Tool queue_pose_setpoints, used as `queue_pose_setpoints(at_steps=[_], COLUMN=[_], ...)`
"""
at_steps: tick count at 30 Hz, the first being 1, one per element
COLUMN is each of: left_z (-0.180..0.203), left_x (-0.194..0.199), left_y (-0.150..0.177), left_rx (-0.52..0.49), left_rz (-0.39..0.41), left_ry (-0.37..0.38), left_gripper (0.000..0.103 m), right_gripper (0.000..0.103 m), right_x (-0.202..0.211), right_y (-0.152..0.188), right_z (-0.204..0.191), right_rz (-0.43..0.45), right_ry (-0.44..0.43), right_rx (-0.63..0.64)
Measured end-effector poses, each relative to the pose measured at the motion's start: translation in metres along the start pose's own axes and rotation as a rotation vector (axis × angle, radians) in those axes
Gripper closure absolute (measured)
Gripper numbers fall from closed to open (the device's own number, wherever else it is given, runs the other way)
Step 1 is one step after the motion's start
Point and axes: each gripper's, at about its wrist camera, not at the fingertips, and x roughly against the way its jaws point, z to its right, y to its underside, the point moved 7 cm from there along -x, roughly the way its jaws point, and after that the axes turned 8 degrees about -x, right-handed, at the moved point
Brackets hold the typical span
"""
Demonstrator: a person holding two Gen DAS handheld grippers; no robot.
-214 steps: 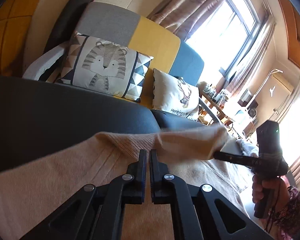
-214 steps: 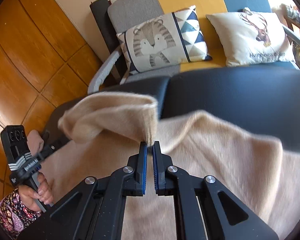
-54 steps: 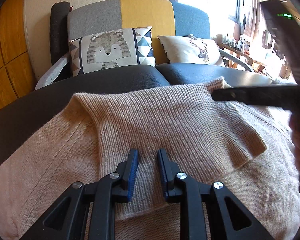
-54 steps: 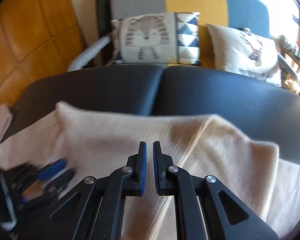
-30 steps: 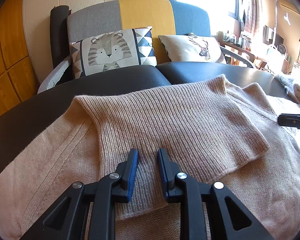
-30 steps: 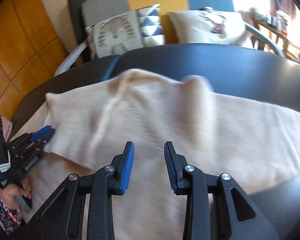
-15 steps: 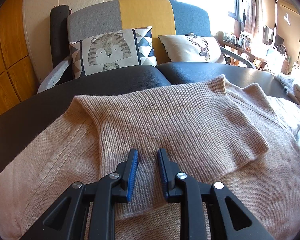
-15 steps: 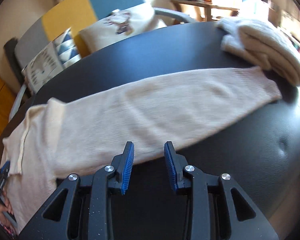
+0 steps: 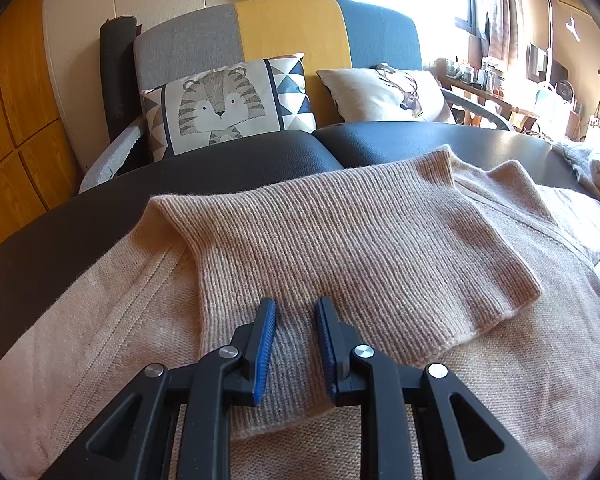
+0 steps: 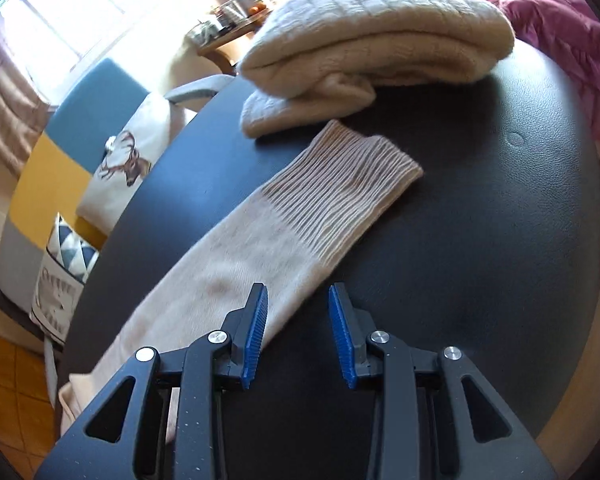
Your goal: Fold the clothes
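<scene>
Here the left claw (image 9: 295,320) hovers open over the sweater's (image 9: 340,248) folded collar; the right claw (image 10: 298,308), open too, hangs just beside the sleeve (image 10: 300,224).

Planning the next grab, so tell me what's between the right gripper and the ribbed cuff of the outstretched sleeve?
Only the plain knit of the sleeve lies between the right gripper and the ribbed cuff, shown in the right wrist view.

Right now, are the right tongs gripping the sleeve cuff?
No, the right tongs stand open short of the ribbed cuff, which lies flat.
</scene>
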Motion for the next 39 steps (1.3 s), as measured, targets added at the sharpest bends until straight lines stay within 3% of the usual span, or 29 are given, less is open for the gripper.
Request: queue_pose_setpoints(at_steps=[6, 9, 11, 12, 15, 19, 31, 39], left_z=[-0.001, 0.0, 0.0, 0.0, 0.0, 0.0, -0.002, -0.005], left_x=[-0.001, -0.001, -0.001, -0.001, -0.001, -0.001, 0.0, 0.0], left_y=[0.0, -0.001, -0.001, -0.001, -0.001, -0.001, -0.001, -0.002], left_rx=[-0.002, -0.009, -0.01, -0.009, -0.009, -0.007, 0.003, 0.025], left_rz=[0.0, -0.001, -0.001, -0.001, -0.001, 0.0, 0.002, 0.004], left_ry=[-0.003, -0.01, -0.011, -0.01, -0.01, -0.008, 0.004, 0.029], left_gripper=[0.082, 0.082, 0.082, 0.082, 0.082, 0.082, 0.082, 0.082], right_gripper=[0.068, 0.069, 0.076, 0.088, 0.098, 0.098, 0.098, 0.098], right_x=[-0.009, -0.013, -0.017, -0.018, -0.023, -0.02, 0.029, 0.066], right_y=[-0.02, -0.02, -0.021, -0.021, -0.02, -0.014, 0.017, 0.083], right_z=[0.013, 0.01, 0.007, 0.007, 0.004, -0.012, -0.121, -0.208], right_rz=[0.031, 0.039, 0.042, 0.043, 0.032, 0.019, 0.011, -0.071], right_ry=[-0.066, -0.058, -0.031, -0.014, 0.002, -0.04, -0.276, -0.447], right_rx=[-0.142, -0.133, -0.102, -0.087, -0.062, -0.034, 0.084, 0.22])
